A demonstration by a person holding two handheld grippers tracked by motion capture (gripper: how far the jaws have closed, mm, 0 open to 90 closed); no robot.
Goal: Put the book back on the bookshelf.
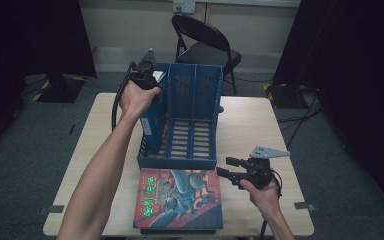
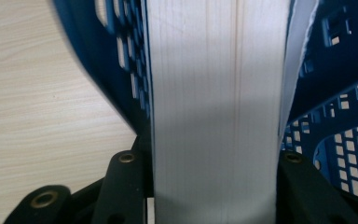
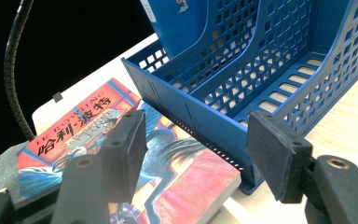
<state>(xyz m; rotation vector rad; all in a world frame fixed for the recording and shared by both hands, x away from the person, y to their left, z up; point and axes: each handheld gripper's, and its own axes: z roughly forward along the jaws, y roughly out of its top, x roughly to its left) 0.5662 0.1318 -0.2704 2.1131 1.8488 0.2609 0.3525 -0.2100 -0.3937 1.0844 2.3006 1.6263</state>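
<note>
Left gripper (image 1: 146,75) jaw tips hidden behind the hand and the blue book (image 1: 150,125) standing in the blue file rack (image 1: 202,162). In the left gripper view the page block runs off top and bottom edges, cover unseen. Flat book (image 1: 180,200) at the tabletop's near edge: small cover text unreadable from above.

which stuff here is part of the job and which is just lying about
In the job: blue book, clamped by the left gripper and standing in the left slot of the file rack; flat book in front of the rack; right gripper, open.
Lying about: folding chair; floor cables.
</note>
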